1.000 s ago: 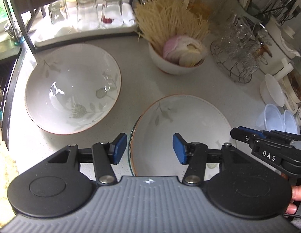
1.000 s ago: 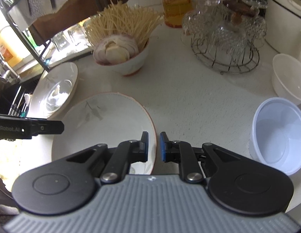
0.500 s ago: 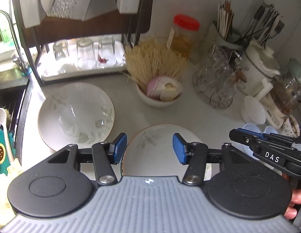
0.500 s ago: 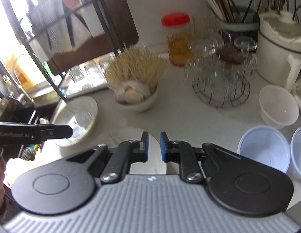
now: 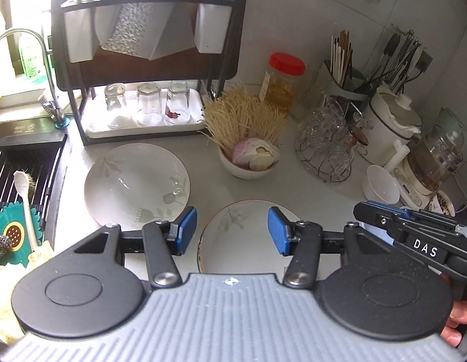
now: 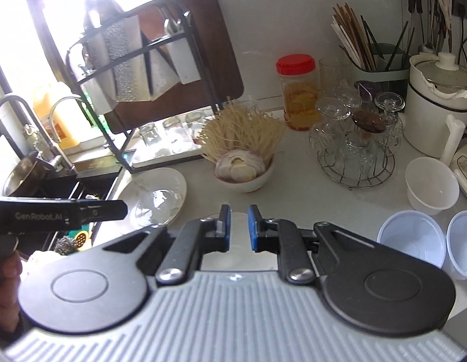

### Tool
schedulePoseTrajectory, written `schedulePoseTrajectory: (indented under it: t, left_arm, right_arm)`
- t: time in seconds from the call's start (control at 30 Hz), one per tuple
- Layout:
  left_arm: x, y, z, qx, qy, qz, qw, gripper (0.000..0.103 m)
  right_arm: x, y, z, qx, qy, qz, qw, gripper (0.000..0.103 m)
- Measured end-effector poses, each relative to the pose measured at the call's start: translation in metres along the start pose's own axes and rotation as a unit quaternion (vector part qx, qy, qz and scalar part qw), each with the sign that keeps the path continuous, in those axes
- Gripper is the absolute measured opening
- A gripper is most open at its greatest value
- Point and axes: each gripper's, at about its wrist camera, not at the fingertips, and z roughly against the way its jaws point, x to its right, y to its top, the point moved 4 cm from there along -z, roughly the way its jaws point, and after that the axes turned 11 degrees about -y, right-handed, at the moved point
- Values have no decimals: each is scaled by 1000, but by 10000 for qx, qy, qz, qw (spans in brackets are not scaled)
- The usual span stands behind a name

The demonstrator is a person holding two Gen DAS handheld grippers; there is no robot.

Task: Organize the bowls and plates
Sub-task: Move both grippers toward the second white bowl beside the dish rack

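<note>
Hovering above the tabletop [image 5: 203,178], the left gripper [image 5: 232,230] has its fingers spread moderately wide with nothing between them, while the right gripper [image 6: 238,227] has its fingers nearly closed and empty. Just beyond the left fingers, at lower centre of the frame, lies the near plate [image 5: 233,241]; the far plate [image 5: 137,184] sits to its upper left, beside the sink [image 5: 25,163]. The noodle bowl [image 5: 248,169], a small white bowl [image 6: 429,187] and plastic cups [image 6: 411,238] crowd the right. Judging by the clutter, a careless descent could knock the glass rack [image 5: 326,147], and the smooth plate rims may slip from a shallow pinch.
</note>
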Motion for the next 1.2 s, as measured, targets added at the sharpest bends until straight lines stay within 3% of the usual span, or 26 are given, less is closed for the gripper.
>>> schedulePoseTrajectory:
  t: [0.4,0.8,1.0,1.2]
  left_arm:
    - [-24,-37,64,223,-136,-84,9996,58]
    - [-62,-89,121,276,-150,91,9995,58]
    - [-84,-103,128,175,-87,228,9995,58]
    - [-94,-101,125,233,-29,391,9990,58]
  right_arm:
    - [-49,-26,43,134,-46,-80,9999,16]
    - [-93,-65,75,0,-130,-150,9998,16]
    - [-103,-77,71,-253,-76,-272,9993,16]
    - [-106,-63,59,-289,-49,-94,9995,16]
